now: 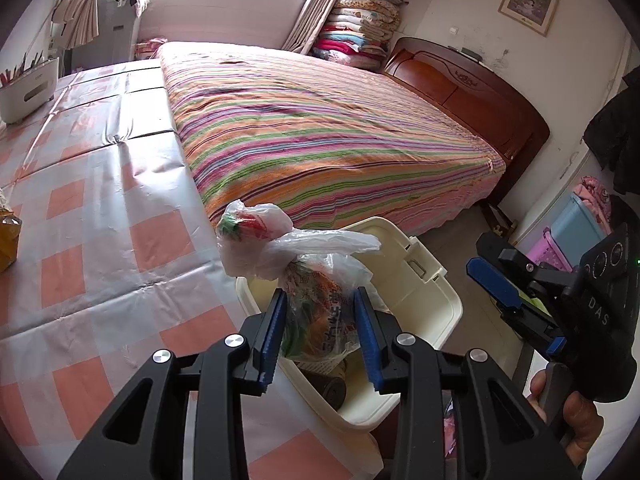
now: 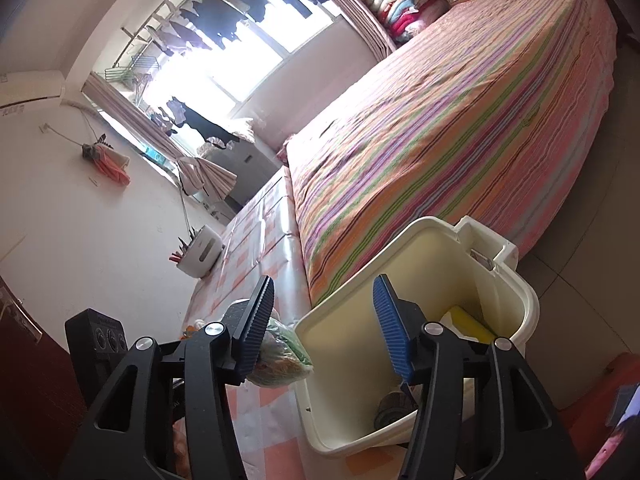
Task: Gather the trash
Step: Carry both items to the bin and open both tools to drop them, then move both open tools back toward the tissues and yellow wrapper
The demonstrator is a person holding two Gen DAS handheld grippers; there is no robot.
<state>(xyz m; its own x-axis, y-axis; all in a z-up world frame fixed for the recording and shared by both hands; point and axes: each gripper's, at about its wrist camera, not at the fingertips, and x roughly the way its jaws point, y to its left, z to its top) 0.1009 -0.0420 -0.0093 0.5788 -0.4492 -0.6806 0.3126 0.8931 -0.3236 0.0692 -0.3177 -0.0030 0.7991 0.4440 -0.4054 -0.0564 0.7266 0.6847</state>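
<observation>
Behind everything, a striped bed (image 1: 320, 120) with a wooden headboard (image 1: 472, 84), folded blankets (image 1: 360, 24) stacked in the corner beside it. To the near side, a table under a checked pink-and-white cloth (image 1: 100, 208), touching the bed's edge. At the far end of that cloth, a white holder (image 1: 28, 88) full of sticks; at the left edge, part of a yellow packet (image 1: 8, 236).

Between table and bed foot, a cream bin (image 1: 420, 280), its rim just beside the cloth. Over its mouth, a knotted plastic bag of trash (image 1: 316, 300), gripped by the left gripper (image 1: 320, 332), blue pads narrowed against the bag's sides. Knot and loose handles sticking up above the pads, blocking sight of the bin's near wall.

Only from the left wrist: the right gripper (image 1: 504, 292) off to the side, near the bin, a hand (image 1: 568, 412) on its grip, its fingers closed or nearly so from this angle. Also a framed picture (image 1: 528, 0) on the wall.

Only from the right wrist: laundry on a rail (image 2: 224, 20) before the window, and the bin's inside (image 2: 380, 320) seen more fully. Right gripper (image 2: 324, 320) with fingers spread wide, holding nothing, straddling the bin's near rim. Bag (image 2: 280, 356) partly hidden behind the left-hand finger.

In the bin: a yellow piece (image 2: 472, 324) against the far wall, a dark round object (image 2: 390, 410) at the bottom.
</observation>
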